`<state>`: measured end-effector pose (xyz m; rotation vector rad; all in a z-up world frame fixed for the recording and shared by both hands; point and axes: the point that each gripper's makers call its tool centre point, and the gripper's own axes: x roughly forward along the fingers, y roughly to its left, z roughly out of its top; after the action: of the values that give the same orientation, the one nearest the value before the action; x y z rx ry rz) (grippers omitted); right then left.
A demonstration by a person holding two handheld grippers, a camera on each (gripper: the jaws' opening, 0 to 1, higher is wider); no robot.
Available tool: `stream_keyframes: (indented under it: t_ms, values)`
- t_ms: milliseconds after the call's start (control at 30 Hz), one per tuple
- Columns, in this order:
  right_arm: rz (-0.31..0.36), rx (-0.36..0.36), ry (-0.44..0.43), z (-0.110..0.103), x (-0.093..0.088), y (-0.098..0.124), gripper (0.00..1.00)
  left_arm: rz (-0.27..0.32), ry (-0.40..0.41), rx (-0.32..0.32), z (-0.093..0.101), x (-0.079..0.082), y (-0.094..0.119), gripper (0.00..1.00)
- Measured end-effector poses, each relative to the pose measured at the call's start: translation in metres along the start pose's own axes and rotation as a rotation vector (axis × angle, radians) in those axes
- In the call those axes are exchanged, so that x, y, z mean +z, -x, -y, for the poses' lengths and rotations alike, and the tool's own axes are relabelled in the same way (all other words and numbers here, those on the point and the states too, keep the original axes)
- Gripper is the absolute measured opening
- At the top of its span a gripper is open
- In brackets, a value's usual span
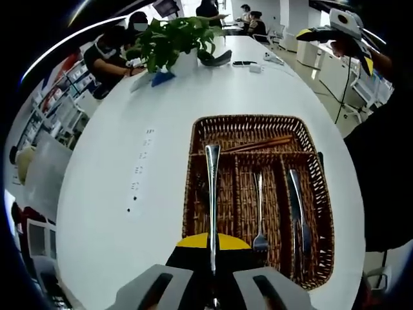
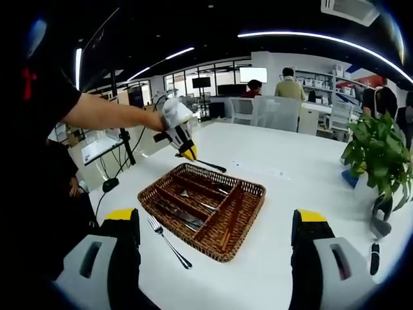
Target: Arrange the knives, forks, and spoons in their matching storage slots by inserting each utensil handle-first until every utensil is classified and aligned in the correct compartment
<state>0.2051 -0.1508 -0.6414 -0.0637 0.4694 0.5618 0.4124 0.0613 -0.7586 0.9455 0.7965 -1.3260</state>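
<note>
A brown wicker cutlery tray (image 1: 200,129) lies on the white table. My left gripper (image 1: 213,248) is shut on a slim silver utensil (image 1: 212,187), whose flared end points forward above the tray's left-hand slot; its other end is hidden between the jaws. A fork (image 1: 260,216) and a knife (image 1: 297,206) lie in the slots to the right, and chopsticks (image 1: 258,144) in the cross slot. In the right gripper view, a hand holds the left gripper (image 2: 179,139) over the tray (image 2: 248,219). My right gripper (image 2: 215,216) is open and holds nothing. A loose fork (image 2: 169,242) lies on the table before the tray.
A potted plant (image 2: 379,155) stands on the table at the right, with a dark object (image 2: 375,258) beside it. Several people sit at the far end (image 2: 289,87). The right gripper (image 1: 339,29) hangs beyond the table's edge. Bare table surrounds the tray.
</note>
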Motion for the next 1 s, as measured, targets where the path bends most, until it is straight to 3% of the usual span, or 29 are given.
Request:
stream_keyframes:
  t_ms: [400, 567, 1000]
  values:
    - [-0.031, 0.005, 0.001, -0.003, -0.006, -0.005, 0.99, 0.024, 0.014, -0.039, 0.001, -0.019, -0.028, 0.0]
    - [-0.045, 0.008, 0.002, -0.004, -0.007, -0.006, 0.99, 0.025, 0.015, -0.046, 0.01, -0.021, -0.039, 0.0]
    - [-0.075, 0.002, 0.016, 0.0, -0.009, -0.003, 0.99, 0.02, 0.016, -0.081, 0.011, -0.03, -0.068, 0.0]
